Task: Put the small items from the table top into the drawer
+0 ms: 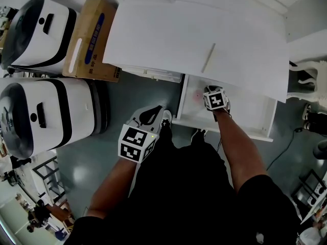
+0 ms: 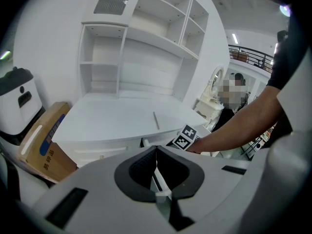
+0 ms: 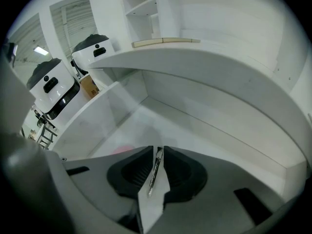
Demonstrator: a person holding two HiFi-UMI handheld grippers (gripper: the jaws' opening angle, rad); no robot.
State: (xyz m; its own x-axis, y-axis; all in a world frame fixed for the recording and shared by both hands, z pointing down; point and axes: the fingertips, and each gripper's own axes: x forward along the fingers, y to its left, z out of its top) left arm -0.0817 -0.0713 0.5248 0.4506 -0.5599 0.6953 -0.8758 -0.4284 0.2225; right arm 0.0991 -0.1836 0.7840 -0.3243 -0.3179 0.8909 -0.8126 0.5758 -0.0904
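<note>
A white counter (image 1: 168, 29) is seen from above, its far edge cut off by the frame. Two white-and-black machines (image 1: 38, 32) (image 1: 46, 114) are parked at its left, both only partly in shot, with one cardboard box (image 1: 92, 40) set between the upper one and the counter. One drawer (image 1: 240, 129) is pulled open below the counter, its back half hidden under the top. The right gripper (image 3: 156, 165) is held inside it, its fingers closed on a thin grey strip (image 3: 156, 172) seen edge-on; what the strip is cannot be made out. The left gripper (image 2: 156, 167) is held low by the person's legs, fingers pressed together on nothing. One slim stick (image 1: 208, 58) is left lying on the counter. One faint pink item (image 1: 196, 96) is seen on the drawer floor, too blurred to be identified.
</note>
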